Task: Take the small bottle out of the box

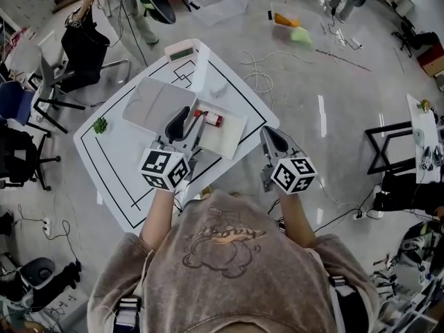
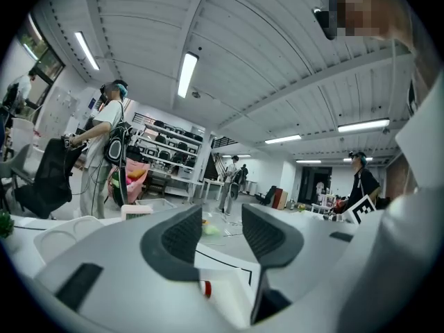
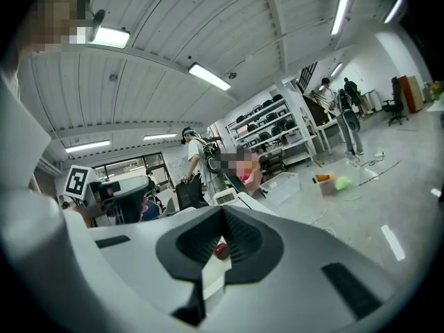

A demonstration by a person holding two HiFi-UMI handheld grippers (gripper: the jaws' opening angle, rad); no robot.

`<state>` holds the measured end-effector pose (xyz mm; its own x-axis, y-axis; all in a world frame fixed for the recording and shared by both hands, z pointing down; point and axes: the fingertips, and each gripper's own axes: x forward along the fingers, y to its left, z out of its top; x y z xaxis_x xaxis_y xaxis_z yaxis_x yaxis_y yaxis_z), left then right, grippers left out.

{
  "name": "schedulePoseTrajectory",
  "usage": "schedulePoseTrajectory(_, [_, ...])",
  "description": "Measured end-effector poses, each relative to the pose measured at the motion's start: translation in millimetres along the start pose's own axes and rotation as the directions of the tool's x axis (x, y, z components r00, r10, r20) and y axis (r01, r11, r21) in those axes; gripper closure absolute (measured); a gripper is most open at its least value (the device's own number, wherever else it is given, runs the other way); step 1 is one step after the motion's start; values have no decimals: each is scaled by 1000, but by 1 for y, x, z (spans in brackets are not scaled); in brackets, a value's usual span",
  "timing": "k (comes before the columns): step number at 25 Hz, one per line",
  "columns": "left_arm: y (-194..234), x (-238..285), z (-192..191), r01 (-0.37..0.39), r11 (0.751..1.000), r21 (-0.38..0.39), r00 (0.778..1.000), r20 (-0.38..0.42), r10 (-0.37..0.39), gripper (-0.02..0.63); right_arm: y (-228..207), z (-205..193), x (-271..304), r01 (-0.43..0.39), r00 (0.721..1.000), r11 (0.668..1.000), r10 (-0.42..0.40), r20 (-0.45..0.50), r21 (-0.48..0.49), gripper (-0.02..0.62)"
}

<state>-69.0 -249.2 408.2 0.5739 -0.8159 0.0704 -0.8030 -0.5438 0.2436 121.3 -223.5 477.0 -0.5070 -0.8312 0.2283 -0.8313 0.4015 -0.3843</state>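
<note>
The small bottle (image 1: 210, 119), with a red cap, lies inside the open white box (image 1: 232, 139) on the white table (image 1: 118, 168). My left gripper (image 1: 186, 127) hovers at the box's near-left edge, just left of the bottle. Its jaws stand open with nothing between them. In the left gripper view (image 2: 220, 217) the box edge and the red cap (image 2: 206, 288) show low between the jaws. My right gripper (image 1: 272, 141) is off the table's right edge, shut and empty. In the right gripper view (image 3: 222, 214) the red cap (image 3: 221, 250) peeks through behind the meeting jaws.
The box's grey lid (image 1: 154, 103) lies left of the box. A small green thing (image 1: 101, 125) sits near the table's left corner, and a device with a display (image 1: 182, 51) sits at the far corner. Cables (image 1: 258, 75), a clear bin (image 1: 218, 2), chairs and standing people surround the table.
</note>
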Motion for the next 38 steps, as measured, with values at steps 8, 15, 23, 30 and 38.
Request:
schedulePoseTrajectory(8, [0,8,0,38,999,13,999,-36,-38,354,0,-2,2,-5,1000,1000,5,-5,7,600])
schedulePoseTrajectory(15, [-3,18,-11,95,994,48,990,-105,-90,244,-2,-4,0,2,1000,1000,-2,-6,11,600])
schedulePoseTrajectory(23, [-2,33,-42,214,935,284,944,-307,-123,234,-6,-7,-4,13,1000,1000,-13,-10,19,600])
schedulePoseTrajectory(30, [3,47,-84,331,877,348,862,-489,-132,218,-7,-9,-9,25,1000,999,-25,-5,31,600])
schedulePoseTrajectory(38, [14,64,-127,462,796,391,754,-646,-120,218,-17,-10,-19,51,999,998,-51,-3,43,600])
